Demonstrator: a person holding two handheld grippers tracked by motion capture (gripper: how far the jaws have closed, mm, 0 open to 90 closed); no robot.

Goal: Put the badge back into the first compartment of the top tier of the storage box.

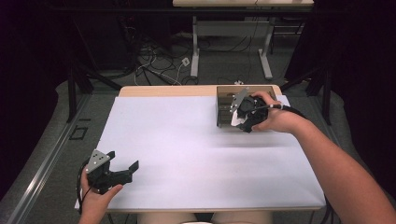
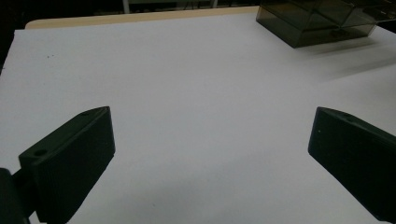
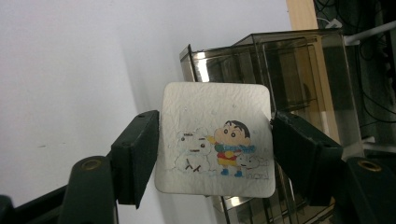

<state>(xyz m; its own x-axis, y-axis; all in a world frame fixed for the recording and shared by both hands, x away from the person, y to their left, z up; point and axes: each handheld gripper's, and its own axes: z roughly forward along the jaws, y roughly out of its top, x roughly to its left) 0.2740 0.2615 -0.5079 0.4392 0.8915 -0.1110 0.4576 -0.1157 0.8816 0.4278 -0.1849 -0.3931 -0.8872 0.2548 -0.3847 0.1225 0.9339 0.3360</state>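
Grey carpet and tangled cables lie beyond a wooden table (image 1: pixel 140 91) covered by a white sheet (image 1: pixel 196 154) in the high view. At about two o'clock on the sheet stands a smoky clear plastic box (image 1: pixel 224 112), and the right gripper (image 1: pixel 243 122) is held at its near right side with a white square card (image 1: pixel 239 117) between the jaws, the card just at the box's front edge. At about eight o'clock, near the sheet's front left corner, the left gripper (image 1: pixel 122 164) rests in the person's hand with its jaws spread apart and nothing between them.

From the left gripper view, the left gripper (image 2: pixel 210 154) shows both black jaws far apart over bare white sheet (image 2: pixel 187 84), released and holding nothing. The smoky box (image 2: pixel 317 23) sits at one o'clock, well away from the jaws.

From the right gripper view, the right gripper (image 3: pixel 215 149) is clenched on the white square card (image 3: pixel 215 137), one jaw pressing each side edge. The card faces the camera flat, with rounded corners and a cartoon print of a dark-haired child in red beside a snowman. Behind it, from twelve to three o'clock, lie the box's compartments (image 3: pixel 280 70), with the white sheet (image 3: pixel 70 70) at ten o'clock. Whether the card touches the box I cannot tell.
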